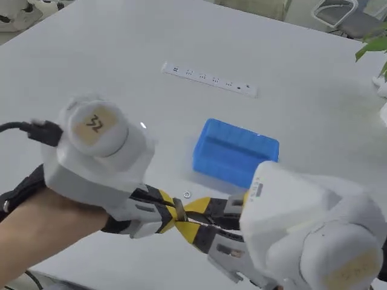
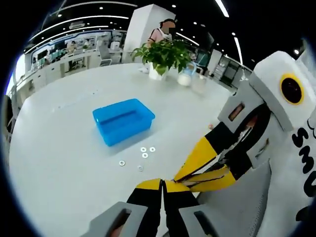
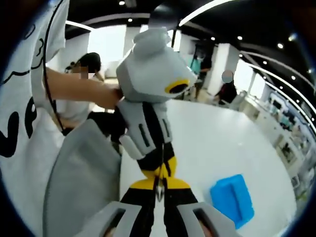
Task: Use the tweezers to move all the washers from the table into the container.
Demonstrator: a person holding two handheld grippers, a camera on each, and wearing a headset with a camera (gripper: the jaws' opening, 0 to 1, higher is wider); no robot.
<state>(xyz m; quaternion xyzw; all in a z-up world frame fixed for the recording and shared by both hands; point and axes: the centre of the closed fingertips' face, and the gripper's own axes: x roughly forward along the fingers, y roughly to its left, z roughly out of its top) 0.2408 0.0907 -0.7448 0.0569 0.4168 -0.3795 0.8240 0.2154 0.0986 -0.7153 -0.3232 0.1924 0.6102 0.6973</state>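
My two grippers meet tip to tip low over the white table (image 1: 121, 54). The left gripper (image 1: 175, 212) (image 2: 162, 184) comes in from the left with its jaws shut. Facing it from the lower right, the right gripper (image 1: 188, 220) (image 3: 159, 186) is shut on a thin metal piece, the tweezers (image 3: 159, 191), and little of them shows. Whether the left jaws also pinch the tweezers I cannot tell. The blue container (image 1: 236, 151) (image 2: 122, 120) stands open just beyond the tips. Several washers (image 2: 145, 155) lie on the table in front of it, and one washer (image 1: 187, 194) sits right by the tips.
A white power strip (image 1: 208, 78) lies farther back on the table. A potted plant (image 2: 163, 57) stands at the far edge. The person's forearm (image 1: 42, 232) crosses the near left corner. Other people (image 3: 89, 69) sit nearby.
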